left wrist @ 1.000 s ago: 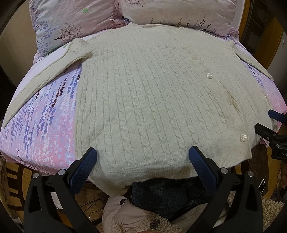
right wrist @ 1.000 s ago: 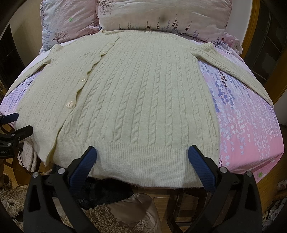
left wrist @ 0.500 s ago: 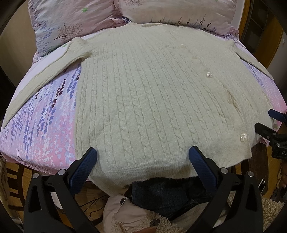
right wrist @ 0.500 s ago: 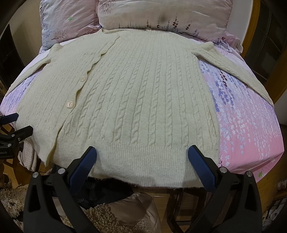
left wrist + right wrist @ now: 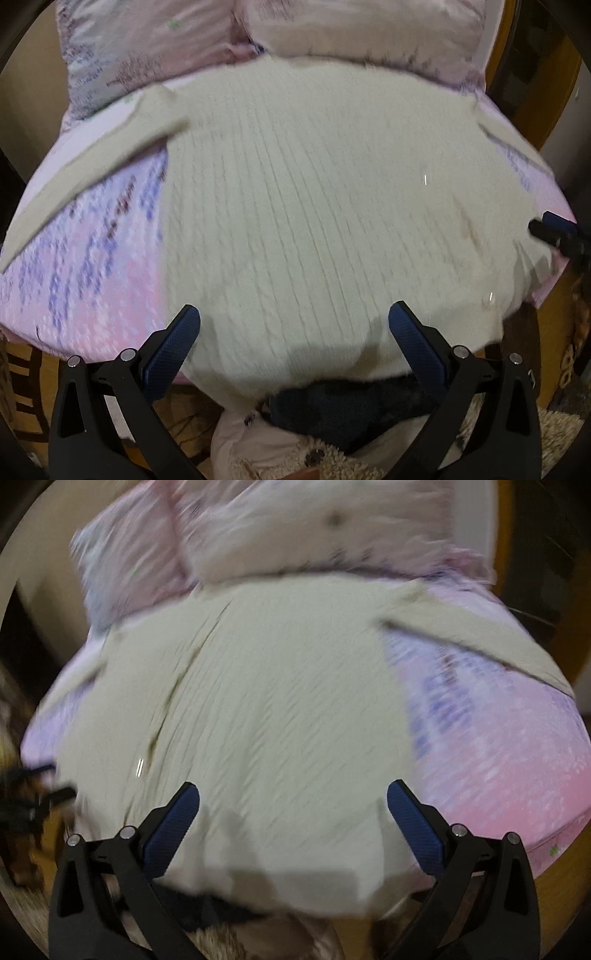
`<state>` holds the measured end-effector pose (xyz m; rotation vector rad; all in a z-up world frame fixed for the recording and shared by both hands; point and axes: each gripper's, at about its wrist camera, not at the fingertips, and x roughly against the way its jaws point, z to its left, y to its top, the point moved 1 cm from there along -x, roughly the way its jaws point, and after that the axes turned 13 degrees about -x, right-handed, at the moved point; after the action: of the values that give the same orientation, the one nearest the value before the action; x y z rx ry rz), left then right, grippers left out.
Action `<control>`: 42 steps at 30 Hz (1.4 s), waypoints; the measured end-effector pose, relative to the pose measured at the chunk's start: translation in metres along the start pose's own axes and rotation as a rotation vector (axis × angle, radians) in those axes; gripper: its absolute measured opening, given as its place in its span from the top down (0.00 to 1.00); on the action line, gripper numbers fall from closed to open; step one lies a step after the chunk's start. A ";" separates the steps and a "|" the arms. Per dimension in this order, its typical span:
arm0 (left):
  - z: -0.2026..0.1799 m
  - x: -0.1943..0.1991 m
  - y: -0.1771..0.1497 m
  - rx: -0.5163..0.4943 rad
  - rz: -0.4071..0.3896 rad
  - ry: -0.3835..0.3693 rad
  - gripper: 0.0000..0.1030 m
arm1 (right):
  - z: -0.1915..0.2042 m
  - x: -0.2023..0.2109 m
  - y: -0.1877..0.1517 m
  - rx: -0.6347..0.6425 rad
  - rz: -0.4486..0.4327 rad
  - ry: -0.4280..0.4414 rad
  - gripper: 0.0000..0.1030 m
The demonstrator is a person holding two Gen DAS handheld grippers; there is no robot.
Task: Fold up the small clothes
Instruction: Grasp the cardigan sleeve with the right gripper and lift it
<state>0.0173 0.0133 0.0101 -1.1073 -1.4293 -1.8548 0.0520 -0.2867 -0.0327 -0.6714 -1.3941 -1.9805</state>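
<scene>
Cream knit: a cable-knit cardigan [image 5: 314, 206] is laid flat on the bed [image 5: 92, 258], front upward, with its hem overhanging the near edge.
Sleeves: both are spread outward; one sleeve [image 5: 92, 162] is seen angled across the floral bedsheet in the left wrist view, the other sleeve [image 5: 480, 635] in the right wrist view.
Bedding: two pink pillows [image 5: 155, 48] are placed just beyond the collar.
Left claw [image 5: 293, 328]: released, with jaws spread wide above the hem; nothing is gripped.
Right claw [image 5: 293, 808]: released, with jaws spread wide above the hem on the other half of the garment; nothing is gripped.
Image quality: both views are blurred, the right wrist view more heavily; buttons cannot be made out clearly.
Below the bed edge: dark clothing [image 5: 351, 410] of the person is partly seen.
</scene>
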 end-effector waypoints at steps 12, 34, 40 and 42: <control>0.051 0.001 0.056 0.112 -0.219 -0.126 0.01 | -0.160 -0.006 0.110 -0.716 -0.143 0.074 0.34; 0.101 -0.068 0.126 0.220 -0.178 -0.289 0.01 | -0.256 -0.049 0.135 -1.081 -0.250 -0.094 0.76; 0.110 -0.069 0.137 0.241 -0.189 -0.319 0.01 | -0.245 -0.046 0.147 -0.974 -0.282 -0.170 0.94; 0.114 -0.070 0.140 0.251 -0.186 -0.344 0.01 | -0.233 -0.040 0.154 -0.907 -0.310 -0.192 0.95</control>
<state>0.1988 0.0780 0.0322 -1.2415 -1.9595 -1.5969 0.1791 -0.5386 -0.0367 -1.0967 -0.6445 -2.8686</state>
